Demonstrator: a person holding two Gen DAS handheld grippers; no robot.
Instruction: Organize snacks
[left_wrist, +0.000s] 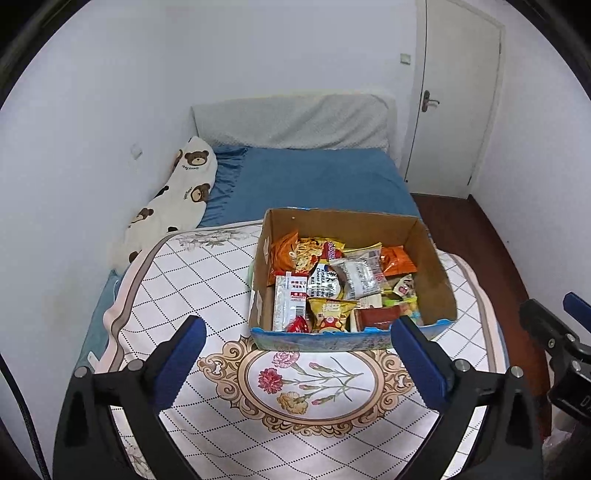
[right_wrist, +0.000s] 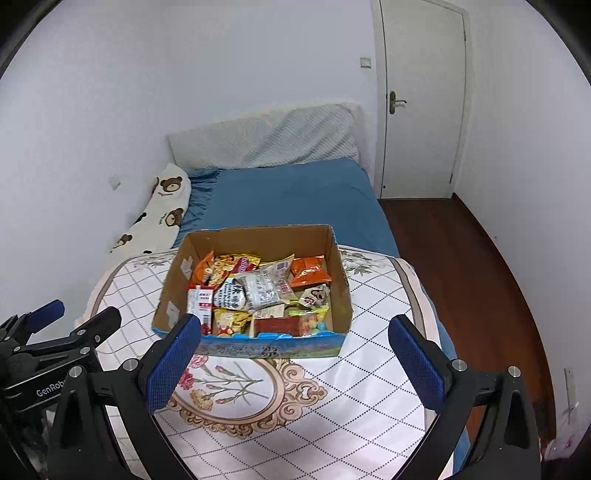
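An open cardboard box with a blue printed front stands on a flowered white quilt on the bed. It is packed with several snack packets: orange bags, a clear wrapped packet, a red and white pack, a yellow bag. My left gripper hangs open over the quilt, just short of the box front, nothing between its blue pads. My right gripper is open too, empty, framing the box front.
Beyond the quilt lie a blue sheet, a grey headboard cushion and a bear-print pillow along the left wall. A white door and dark wood floor are on the right.
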